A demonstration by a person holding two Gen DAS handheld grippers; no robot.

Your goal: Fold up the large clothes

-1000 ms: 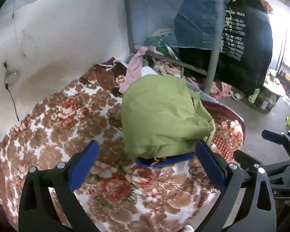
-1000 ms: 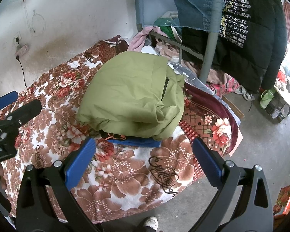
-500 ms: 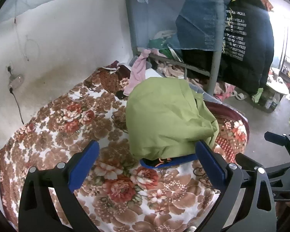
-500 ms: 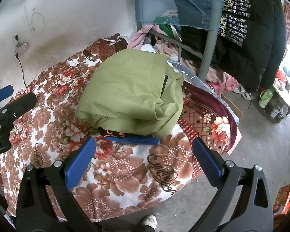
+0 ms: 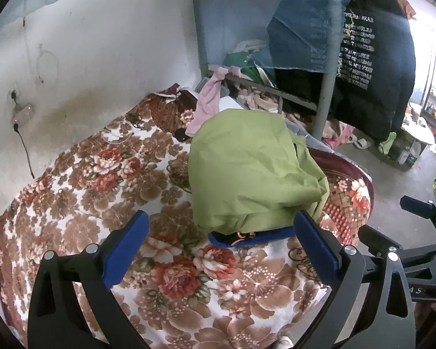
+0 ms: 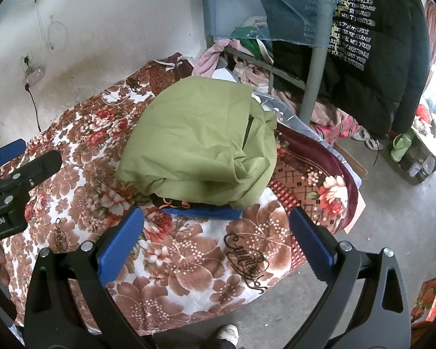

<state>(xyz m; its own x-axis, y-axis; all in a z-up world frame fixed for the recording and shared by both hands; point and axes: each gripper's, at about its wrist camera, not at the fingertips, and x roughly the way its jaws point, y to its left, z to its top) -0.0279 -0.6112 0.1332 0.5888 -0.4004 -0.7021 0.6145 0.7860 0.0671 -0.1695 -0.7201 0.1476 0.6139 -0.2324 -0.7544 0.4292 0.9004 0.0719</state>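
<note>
Now both claws, left claw [image 5: 218,244] and right claw [image 6: 216,240], spread and empty, have backed off folded green garment [image 6: 200,142] on bed [image 6: 186,258]; fold looks finished.

We count two grippers, the left gripper [image 5: 219,241] and right gripper [image 6: 216,237], one green garment [image 6: 197,142], one blue garment [image 6: 206,212] under it, one floral blanket [image 6: 183,261], and one black jacket [image 6: 372,67] hanging.

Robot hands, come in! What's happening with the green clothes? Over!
Left gripper and right gripper open, empty. Olive-green folded garment lies atop blue garment on floral blanket. Nothing blocking.
</note>
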